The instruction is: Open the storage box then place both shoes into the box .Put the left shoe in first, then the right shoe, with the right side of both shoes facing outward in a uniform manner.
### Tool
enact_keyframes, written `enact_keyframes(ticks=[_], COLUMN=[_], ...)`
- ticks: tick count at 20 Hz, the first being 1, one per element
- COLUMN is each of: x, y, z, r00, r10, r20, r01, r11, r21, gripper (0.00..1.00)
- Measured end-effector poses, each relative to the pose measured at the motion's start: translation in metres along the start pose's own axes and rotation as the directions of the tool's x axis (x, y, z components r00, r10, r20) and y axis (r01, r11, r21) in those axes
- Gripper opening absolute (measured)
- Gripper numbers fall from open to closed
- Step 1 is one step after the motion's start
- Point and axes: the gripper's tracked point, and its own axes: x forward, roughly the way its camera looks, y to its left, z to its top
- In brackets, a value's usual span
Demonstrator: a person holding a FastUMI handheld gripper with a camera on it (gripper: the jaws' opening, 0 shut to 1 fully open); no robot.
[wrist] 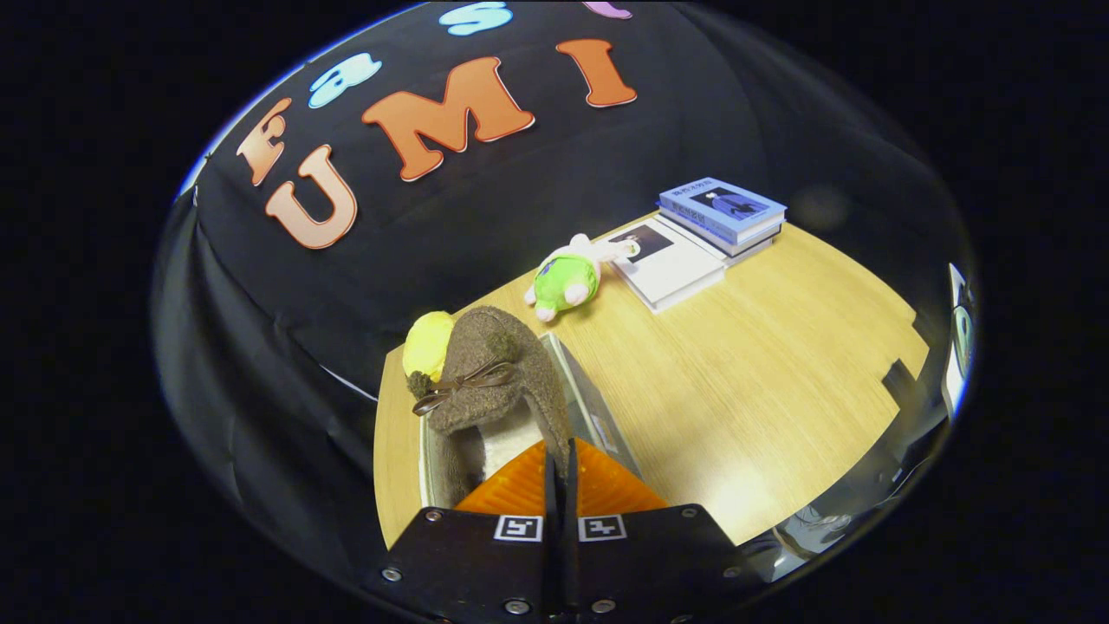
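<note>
I see the jaws (560,451) drawn together at the lower centre of the frame, pinching the heel edge of 1 brown fuzzy shoe (494,381) with a bow, which hangs just ahead of them over the storage box (589,407) standing on the desk (762,381). A yellow plush item (427,345) sits just left of the shoe's toe. Toward the upper right of the frame I see 1 green plush toy (567,279) lying beside a white book (671,260), with 1 stack of books (723,212) next to it.
</note>
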Motion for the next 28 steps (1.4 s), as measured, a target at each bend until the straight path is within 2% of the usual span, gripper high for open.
enact_keyframes(ticks=[5, 12, 14, 15, 16, 17, 18, 19, 21, 24, 26, 28], x=[0.019, 0.02, 0.012, 0.007, 0.004, 0.001, -0.002, -0.005, -0.012, -0.022, -0.028, -0.038], y=[-0.003, -0.013, -0.001, 0.002, -0.001, -0.005, -0.008, -0.009, -0.008, -0.012, -0.019, -0.033], z=[-0.02, -0.022, -0.006, 0.003, 0.013, 0.022, 0.03, 0.037, 0.051, 0.084, 0.106, 0.129], r00=[0.999, 0.998, 0.999, 0.999, 0.998, 0.998, 0.998, 0.997, 0.995, 0.988, 0.984, 0.98], r10=[-0.029, -0.027, 0.035, 0.048, 0.052, 0.045, 0.036, 0.034, 0.052, 0.071, 0.076, 0.053], r20=[-0.045, -0.06, -0.019, 0.002, 0.022, 0.04, 0.058, 0.074, 0.09, 0.139, 0.16, 0.192], r01=[0.028, 0.028, -0.033, -0.048, -0.054, -0.048, -0.04, -0.038, -0.057, -0.076, -0.072, -0.03], r11=[0.999, 0.999, 0.996, 0.994, 0.994, 0.996, 0.997, 0.998, 0.997, 0.996, 0.997, 0.992], r21=[-0.026, 0.015, 0.079, 0.1, 0.095, 0.08, 0.065, 0.052, 0.052, 0.037, -0.028, -0.121], gripper=[0.01, 0.04, 0.14, 0.27, 0.36, 0.53, 0.61, 0.76, 0.92, 0.98, 0.99, 0.99])
